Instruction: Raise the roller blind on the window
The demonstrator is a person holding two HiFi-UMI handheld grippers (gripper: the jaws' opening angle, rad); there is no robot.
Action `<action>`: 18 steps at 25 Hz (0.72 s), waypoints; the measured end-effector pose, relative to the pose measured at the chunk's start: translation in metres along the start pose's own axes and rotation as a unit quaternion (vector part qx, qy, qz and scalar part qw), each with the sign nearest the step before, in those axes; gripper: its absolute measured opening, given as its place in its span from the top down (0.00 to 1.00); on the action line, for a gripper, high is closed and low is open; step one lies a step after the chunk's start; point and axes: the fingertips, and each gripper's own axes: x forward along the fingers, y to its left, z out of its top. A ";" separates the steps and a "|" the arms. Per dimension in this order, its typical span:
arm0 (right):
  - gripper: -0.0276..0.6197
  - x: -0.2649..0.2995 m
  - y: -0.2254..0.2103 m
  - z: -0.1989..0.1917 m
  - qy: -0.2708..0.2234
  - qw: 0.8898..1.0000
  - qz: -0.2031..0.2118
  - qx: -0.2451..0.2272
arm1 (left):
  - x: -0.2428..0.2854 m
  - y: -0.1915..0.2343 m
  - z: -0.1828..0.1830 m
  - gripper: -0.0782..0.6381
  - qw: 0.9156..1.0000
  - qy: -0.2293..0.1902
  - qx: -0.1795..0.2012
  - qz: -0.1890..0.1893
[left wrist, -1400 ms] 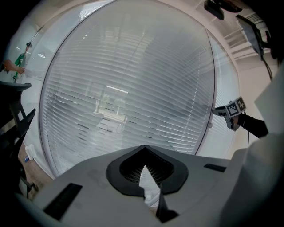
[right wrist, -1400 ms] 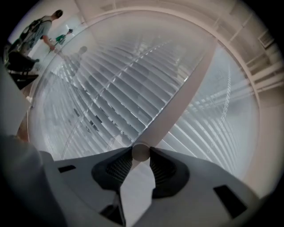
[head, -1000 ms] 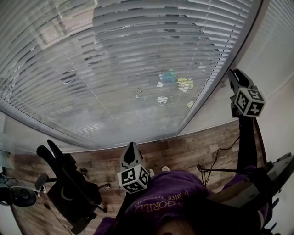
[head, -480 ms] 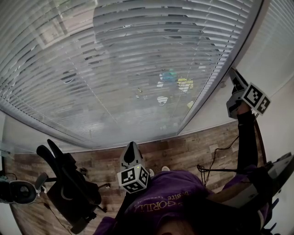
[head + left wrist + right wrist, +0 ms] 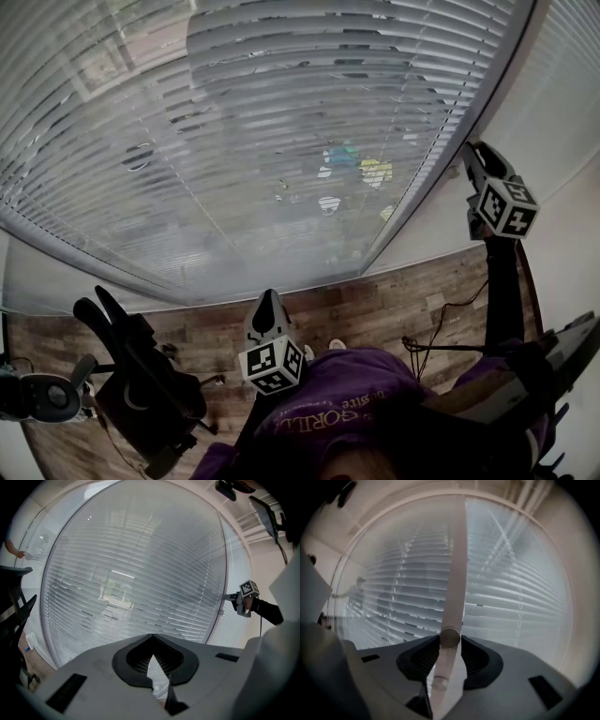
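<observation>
Because white slatted blind (image 5: 281, 141) fully down across window, covering whole pane, raising not yet begun. Keep pale round wand (image 5: 455, 569), hanging at blind's right edge beside frame, close to vertical; work steadily, no sideways yank into slats; watch slats for first lift. Right tool (image 5: 450, 643) clamped on wand near lower end, pads pressing both sides, gap fairly wide. Left tool (image 5: 152, 637) low, well apart from blind, closed up, empty.

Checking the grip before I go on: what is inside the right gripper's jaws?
A pale rod hanging in front of the blind sits between the jaws of the right gripper, clamped near its lower end. Its upper end runs out of view.
</observation>
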 end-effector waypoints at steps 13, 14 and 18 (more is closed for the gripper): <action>0.77 -0.001 0.008 0.007 0.010 0.930 -0.081 -0.358 | 0.000 0.002 0.002 0.89 1.000 -0.002 0.000 0.001; 0.77 -0.002 0.009 0.009 0.009 0.936 -0.079 -0.343 | 0.000 0.002 0.002 0.89 1.000 -0.002 0.000 0.001; 0.77 -0.004 0.009 0.013 0.003 0.964 -0.063 -0.257 | -0.001 0.001 0.002 0.89 1.000 -0.002 -0.001 0.000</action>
